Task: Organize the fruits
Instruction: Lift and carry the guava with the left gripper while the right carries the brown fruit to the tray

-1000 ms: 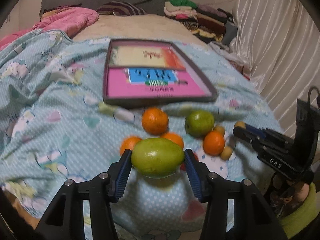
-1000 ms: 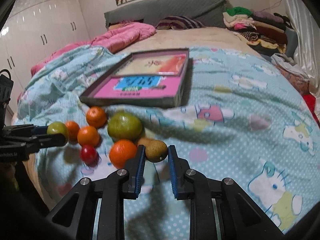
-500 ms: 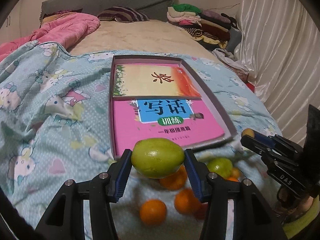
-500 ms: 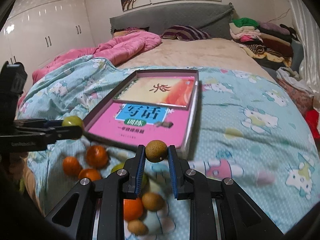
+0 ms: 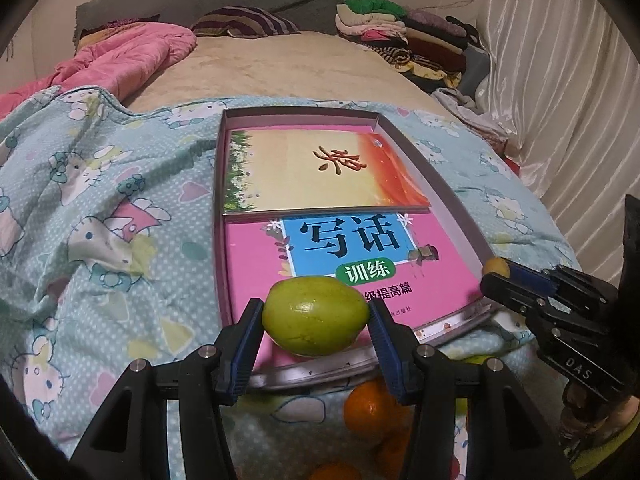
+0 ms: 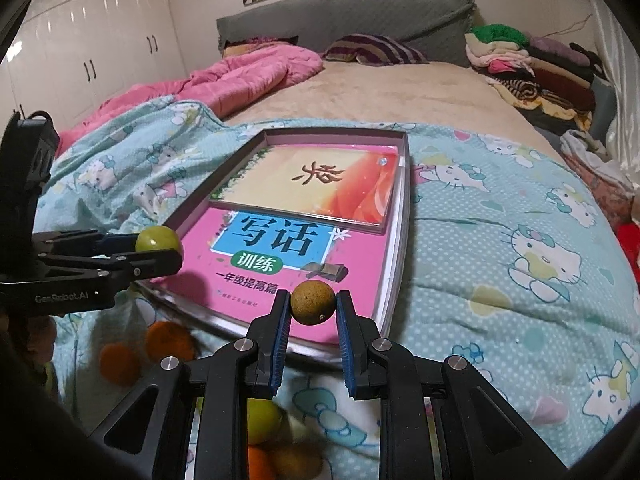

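While over the tray (image 5: 460, 216), left fingers (image 5: 248, 332) clamp green fruit (image 5: 315, 315), right fingers (image 6: 280, 332) clamp brown fruit (image 6: 313, 302).

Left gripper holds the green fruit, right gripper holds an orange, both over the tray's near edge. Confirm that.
Not an orange: the right wrist view shows the right gripper shut on a small brown fruit. The left gripper does hold the green fruit over the tray.
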The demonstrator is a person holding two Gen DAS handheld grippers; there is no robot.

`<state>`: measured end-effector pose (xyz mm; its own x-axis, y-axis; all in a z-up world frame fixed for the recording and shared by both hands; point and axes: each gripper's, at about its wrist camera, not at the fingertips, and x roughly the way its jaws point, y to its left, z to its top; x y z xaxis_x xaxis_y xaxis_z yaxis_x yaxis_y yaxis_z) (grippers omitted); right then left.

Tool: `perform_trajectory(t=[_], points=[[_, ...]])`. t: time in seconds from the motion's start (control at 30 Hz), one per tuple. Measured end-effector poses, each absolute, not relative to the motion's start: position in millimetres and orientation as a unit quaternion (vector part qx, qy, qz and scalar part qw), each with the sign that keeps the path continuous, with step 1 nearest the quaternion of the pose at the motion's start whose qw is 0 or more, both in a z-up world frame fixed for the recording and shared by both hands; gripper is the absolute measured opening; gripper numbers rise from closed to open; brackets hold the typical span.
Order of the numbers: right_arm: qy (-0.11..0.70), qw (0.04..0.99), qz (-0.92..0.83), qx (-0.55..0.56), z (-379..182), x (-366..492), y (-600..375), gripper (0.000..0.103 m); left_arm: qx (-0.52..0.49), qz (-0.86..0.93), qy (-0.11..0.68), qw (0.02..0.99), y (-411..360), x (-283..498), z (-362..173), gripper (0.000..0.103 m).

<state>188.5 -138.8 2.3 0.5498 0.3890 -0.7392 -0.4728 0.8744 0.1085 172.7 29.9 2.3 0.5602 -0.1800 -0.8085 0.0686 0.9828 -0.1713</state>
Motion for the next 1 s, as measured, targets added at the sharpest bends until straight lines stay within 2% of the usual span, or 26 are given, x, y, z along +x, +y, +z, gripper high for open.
perform_trajectory(t=[0.3,1.0], points=[[0.429,0.866,0.248,-0.067,-6,206,-127,0.023,-0.05,-0.074,0.484,0.871,28,179,-15,0.053],[0.481,0.842,0.24,-0.05,-25,224,-120,0.023,-0.047,-0.074,0.482,0.872,27,180,-15,0.053]])
